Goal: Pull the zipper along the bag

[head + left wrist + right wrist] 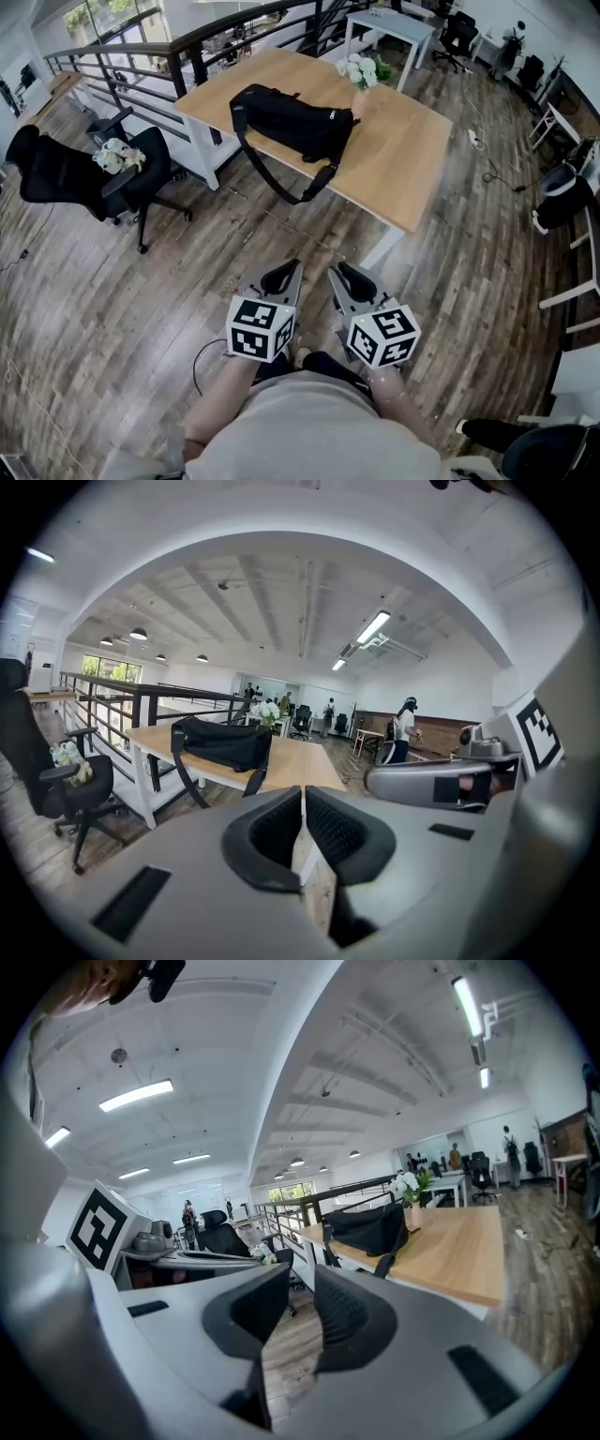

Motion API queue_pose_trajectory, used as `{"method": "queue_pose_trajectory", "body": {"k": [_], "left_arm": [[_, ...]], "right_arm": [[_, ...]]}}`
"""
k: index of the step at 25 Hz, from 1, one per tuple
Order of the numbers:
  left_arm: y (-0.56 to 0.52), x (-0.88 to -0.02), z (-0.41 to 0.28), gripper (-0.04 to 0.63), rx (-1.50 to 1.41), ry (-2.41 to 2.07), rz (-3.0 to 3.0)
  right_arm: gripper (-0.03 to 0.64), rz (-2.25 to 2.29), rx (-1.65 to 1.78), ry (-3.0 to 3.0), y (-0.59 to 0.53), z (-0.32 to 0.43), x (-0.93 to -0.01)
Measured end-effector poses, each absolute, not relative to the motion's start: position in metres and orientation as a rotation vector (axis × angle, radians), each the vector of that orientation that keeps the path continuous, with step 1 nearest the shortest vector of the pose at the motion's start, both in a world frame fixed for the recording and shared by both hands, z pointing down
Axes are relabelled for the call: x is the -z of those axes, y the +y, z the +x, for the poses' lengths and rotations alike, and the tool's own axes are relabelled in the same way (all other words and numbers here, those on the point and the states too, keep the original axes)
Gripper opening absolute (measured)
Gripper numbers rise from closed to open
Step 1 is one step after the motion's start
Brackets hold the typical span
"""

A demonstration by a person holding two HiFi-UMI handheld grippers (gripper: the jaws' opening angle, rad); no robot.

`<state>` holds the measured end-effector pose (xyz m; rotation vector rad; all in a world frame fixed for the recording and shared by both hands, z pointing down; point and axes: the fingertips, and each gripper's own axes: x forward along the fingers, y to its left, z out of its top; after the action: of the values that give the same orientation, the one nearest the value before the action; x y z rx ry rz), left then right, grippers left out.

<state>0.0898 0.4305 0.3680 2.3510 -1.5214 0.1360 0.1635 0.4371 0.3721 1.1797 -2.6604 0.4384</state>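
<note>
On the far desk [403, 164], well apart from both tools, lies the black bag [295, 122]. Its zipper is too small to make out in any view. A shoulder strap [272, 183] loops over the desk's near edge and hangs toward the wood floor [141, 281]. White flowers [364, 70] stand at the bag's right end; whether they touch it cannot be told.

At lower centre, the left hand-held gripper [281, 278] has its jaws together, with nothing between them. The right hand-held gripper [352, 277] shows a narrow gap between its jaws, also with nothing in it. Both point toward the desk, with only floor in between. The person [309, 422] holding them is cut off by the lower edge.

A black office chair [84, 178] stands left of the desk, beside a dark railing [141, 56]. More chairs [562, 192] at the right edge are cropped. In the left gripper view a distant figure [405, 731] stands beyond the desk, small and indistinct.
</note>
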Motion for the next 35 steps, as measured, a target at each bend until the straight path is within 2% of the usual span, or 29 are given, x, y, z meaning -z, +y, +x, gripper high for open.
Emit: {"method": "queue_pose_trajectory", "body": {"k": [10, 13, 22, 31, 35], "left_arm": [[0.43, -0.368, 0.107, 0.03, -0.133, -1.547, 2.351], [0.434, -0.374, 0.11, 0.103, -0.144, -1.544, 2.329], [0.433, -0.399, 0.108, 0.103, -0.144, -1.491, 2.273], [0.345, -0.393, 0.086, 0.103, -0.15, -1.439, 2.344], [0.299, -0.39, 0.058, 0.101, -0.146, -1.407, 2.35]], "right_arm": [[0.097, 1.159, -0.458, -2.644, 0.435, 0.184, -0.378], [0.1, 1.146, -0.485, -2.649, 0.436, 0.185, -0.383], [0.098, 1.147, -0.601, -2.624, 0.433, 0.185, -0.411], [0.097, 1.248, -0.563, -2.604, 0.351, 0.169, -0.405], [0.063, 1.255, -0.531, -2.618, 0.304, 0.143, -0.396]]}}
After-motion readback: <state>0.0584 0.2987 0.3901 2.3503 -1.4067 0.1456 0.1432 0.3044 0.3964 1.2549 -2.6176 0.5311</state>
